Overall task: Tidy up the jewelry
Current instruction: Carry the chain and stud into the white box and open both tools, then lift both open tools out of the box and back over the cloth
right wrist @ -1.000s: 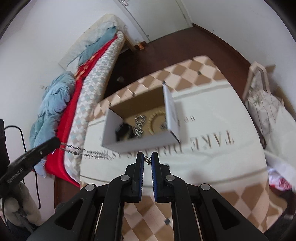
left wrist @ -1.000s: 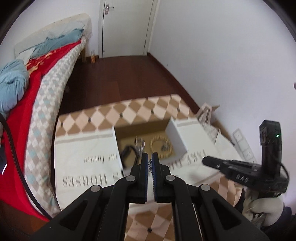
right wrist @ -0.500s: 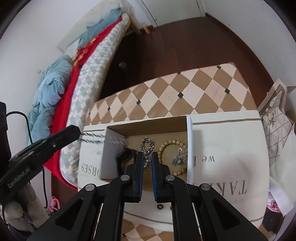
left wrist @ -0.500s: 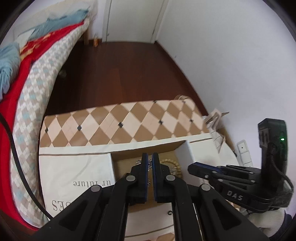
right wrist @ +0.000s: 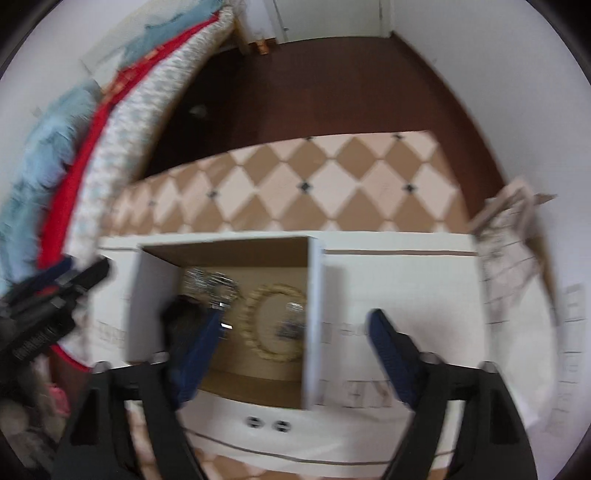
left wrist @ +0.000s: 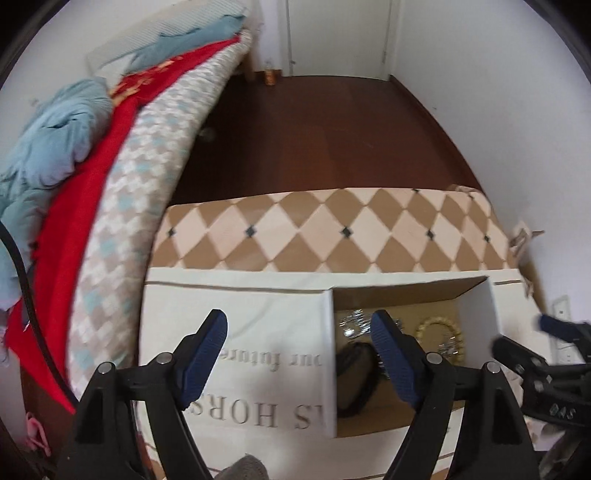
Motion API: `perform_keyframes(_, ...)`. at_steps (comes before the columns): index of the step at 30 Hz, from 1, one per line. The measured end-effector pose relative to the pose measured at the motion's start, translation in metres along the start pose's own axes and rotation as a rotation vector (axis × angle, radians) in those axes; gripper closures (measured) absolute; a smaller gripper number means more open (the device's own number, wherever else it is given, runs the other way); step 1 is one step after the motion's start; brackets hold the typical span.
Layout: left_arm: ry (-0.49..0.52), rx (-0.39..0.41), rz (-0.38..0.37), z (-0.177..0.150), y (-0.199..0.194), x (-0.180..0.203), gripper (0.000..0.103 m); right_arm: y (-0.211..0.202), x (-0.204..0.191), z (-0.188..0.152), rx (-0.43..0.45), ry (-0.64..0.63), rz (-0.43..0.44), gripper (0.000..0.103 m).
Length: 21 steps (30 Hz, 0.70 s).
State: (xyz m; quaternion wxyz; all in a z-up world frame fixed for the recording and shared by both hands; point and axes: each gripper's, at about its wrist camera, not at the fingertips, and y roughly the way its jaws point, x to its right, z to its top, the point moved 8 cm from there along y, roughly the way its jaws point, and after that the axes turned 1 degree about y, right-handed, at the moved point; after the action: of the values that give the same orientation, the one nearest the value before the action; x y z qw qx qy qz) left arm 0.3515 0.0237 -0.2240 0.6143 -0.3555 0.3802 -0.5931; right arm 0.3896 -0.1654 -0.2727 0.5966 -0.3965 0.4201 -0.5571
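Bed with red blanket [left wrist: 92, 177], dark wooden floor [left wrist: 332, 129], white door [left wrist: 340, 33]

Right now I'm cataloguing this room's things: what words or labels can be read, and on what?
"our future": cream cloth, printed upside down.
"S HORS": same cloth, larger letters, cut off by the box.
"DAS": right gripper, upside down.
The lettering on the cloth in the right wrist view is too blurred to read.

black claws [left wrist: 299, 350], blue pads [left wrist: 391, 363]

My work surface: table [right wrist: 332, 177] under a brown-and-cream diamond-check cover, a printed cream cloth [left wrist: 258, 306] over it. Open white cardboard box [right wrist: 312, 295] sits on the cloth.
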Motion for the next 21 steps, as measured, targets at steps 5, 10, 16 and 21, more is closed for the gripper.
perform_keyframes(5, -0.001, 0.001, 0.032, -0.021, -0.001, -0.008, 0.000, 0.000, 0.008, -0.026, 0.010, -0.031, -0.115, 0.000)
perform_keyframes(10, 0.009, 0.037, 0.044, -0.039, -0.012, -0.011, 0.000, -0.009, 0.009, -0.043, 0.036, -0.007, -0.110, 0.000)
perform_keyframes(16, -0.001, 0.116, 0.067, -0.050, -0.043, -0.014, 0.000, -0.040, -0.003, -0.058, 0.118, 0.001, -0.102, 0.000)
perform_keyframes(21, 0.014, 0.179, 0.089, -0.060, -0.077, -0.013, 0.000, -0.073, -0.009, -0.067, 0.187, 0.007, -0.097, 0.000)
